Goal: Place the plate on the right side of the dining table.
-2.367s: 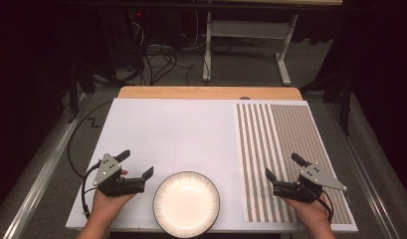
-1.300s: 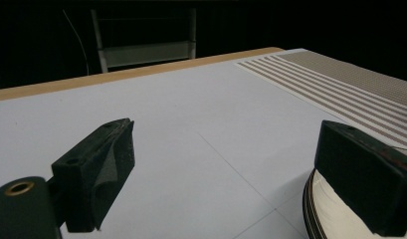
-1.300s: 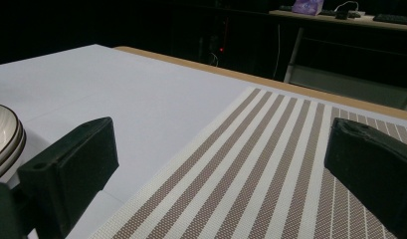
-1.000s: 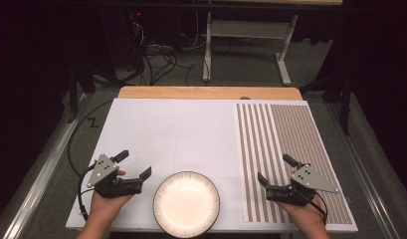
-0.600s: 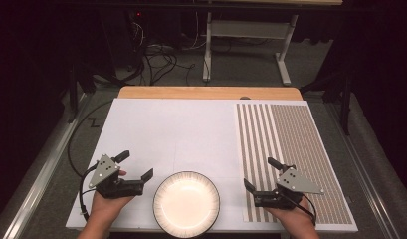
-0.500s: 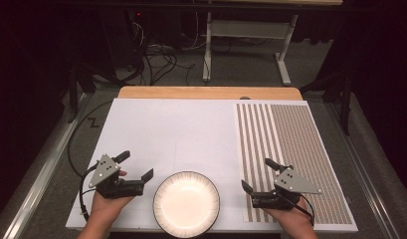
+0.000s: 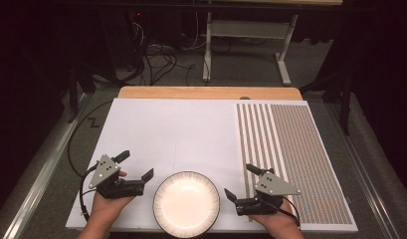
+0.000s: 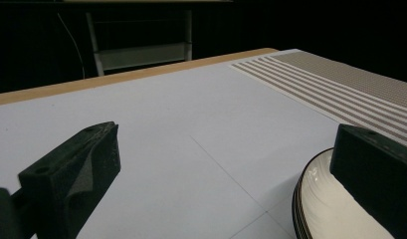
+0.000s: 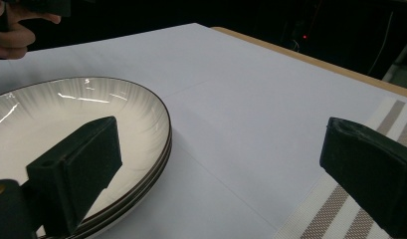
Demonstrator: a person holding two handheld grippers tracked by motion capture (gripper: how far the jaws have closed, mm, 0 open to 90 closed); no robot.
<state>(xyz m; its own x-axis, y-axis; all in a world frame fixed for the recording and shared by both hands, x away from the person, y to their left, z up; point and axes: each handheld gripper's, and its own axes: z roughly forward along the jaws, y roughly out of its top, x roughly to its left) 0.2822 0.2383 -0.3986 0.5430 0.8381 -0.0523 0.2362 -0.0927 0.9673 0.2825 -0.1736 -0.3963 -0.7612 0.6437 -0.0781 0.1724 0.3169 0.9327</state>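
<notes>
**Two open grippers flanking a plate at the near table edge**

A white plate (image 7: 186,203) with a dark rim rests on the white table sheet (image 7: 181,129), close to the sheet's near edge and roughly midway along it; the right gripper view shows stacked rims, so it may be more than one plate. The left gripper (image 7: 136,166) is held low just to the plate's left, jaws spread wide and empty, one pointing toward the plate rim, the other away; the left hand (image 7: 104,209) enters from the bottom edge. The right gripper (image 7: 239,181) sits just right of the plate, jaws also wide apart and holding nothing, with its near jaw close to the rim but not touching; the right hand (image 7: 275,224) grips it from below. To the right lies a striped mat (image 7: 295,154), under part of the right gripper. Beyond the plate the sheet lies open up to the wooden table edge (image 7: 206,92).
</notes>
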